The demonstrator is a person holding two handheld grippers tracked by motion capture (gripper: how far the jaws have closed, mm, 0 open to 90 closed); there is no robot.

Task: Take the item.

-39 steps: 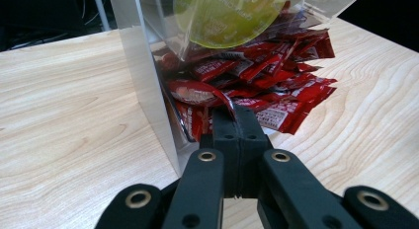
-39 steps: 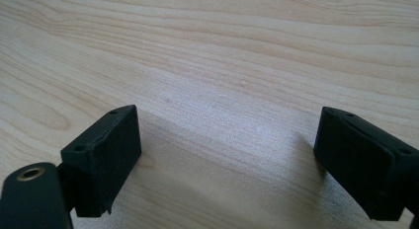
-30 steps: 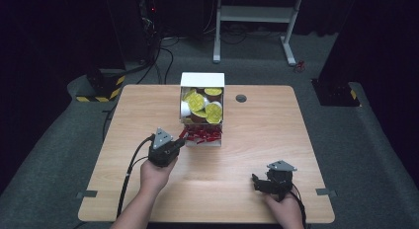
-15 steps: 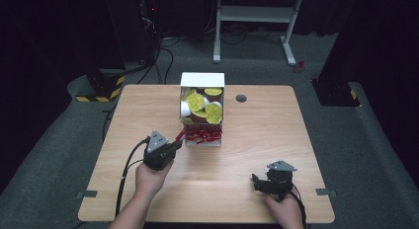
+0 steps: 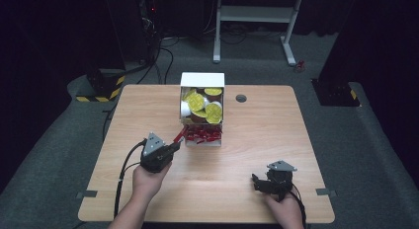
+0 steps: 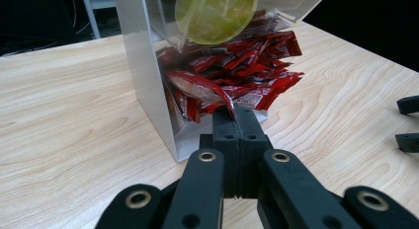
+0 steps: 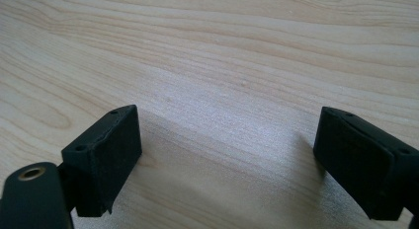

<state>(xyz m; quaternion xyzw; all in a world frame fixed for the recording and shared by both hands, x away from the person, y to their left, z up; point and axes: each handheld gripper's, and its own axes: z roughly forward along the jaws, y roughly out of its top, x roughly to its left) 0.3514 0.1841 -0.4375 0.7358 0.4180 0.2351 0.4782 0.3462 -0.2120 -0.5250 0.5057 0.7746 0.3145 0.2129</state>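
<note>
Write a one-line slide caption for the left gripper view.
Left gripper shut on a red sachet at the open bottom of a white dispenser box on the wooden table.

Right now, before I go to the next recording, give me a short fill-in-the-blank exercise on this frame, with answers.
1. The left gripper is shut on a ____ sauce packet.
2. The right gripper rests near the table's front edge with its jaws ____.
3. The round lids in the upper part of the dispenser box are ____ in colour.
4. The tabletop is made of ____.

Missing words: red; open; yellow-green; wood
</note>
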